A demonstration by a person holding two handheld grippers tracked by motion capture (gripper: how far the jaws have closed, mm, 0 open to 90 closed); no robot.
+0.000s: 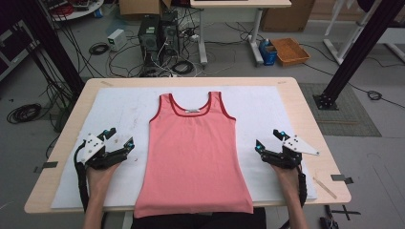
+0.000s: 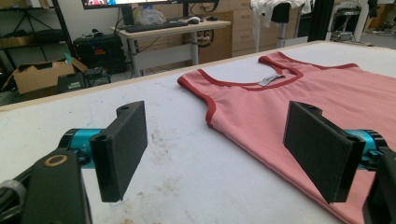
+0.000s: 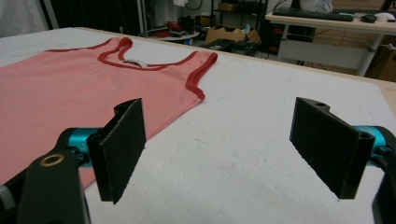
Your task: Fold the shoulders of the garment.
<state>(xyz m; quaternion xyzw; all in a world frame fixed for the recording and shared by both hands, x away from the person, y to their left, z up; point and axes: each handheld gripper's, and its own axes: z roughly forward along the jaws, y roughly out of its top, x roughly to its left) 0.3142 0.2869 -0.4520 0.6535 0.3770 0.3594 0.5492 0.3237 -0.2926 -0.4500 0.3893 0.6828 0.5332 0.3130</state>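
**Flanking a pink top, both claws wide and empty**

Lying flat on the white padded sheet [image 1: 267, 102] that covers the pale wooden table [image 1: 305, 109], the salmon-pink sleeveless knit top with dark red binding at neck and armholes [image 1: 193, 157] runs lengthwise away from the person: neckline and straps at the far end, hem at the near edge, where it hangs slightly over the front of the table. A small white label [image 1: 193, 111] sits inside the back of the neck.

The left gripper [image 1: 120, 139] rests on the sheet just beside the top's left side seam, about level with its middle. Its jaws stand well apart with nothing between them; in the left gripper view the pink edge passes under the jaw nearer the garment while the other hangs over bare, faintly stained sheet. The right gripper [image 1: 269, 140] mirrors it on the opposite side, a little farther from the cloth, jaws likewise spread and holding nothing; in the right gripper view the top [image 3: 84, 84] lies off toward the inner jaw.

Each claw therefore has its own side seam directly inward of it, and the garment's long axis runs parallel to both forearms. The left one looks slightly nearer its edge. A grab of either seam would probably call for a short inward slide and a pinch low on the fabric.
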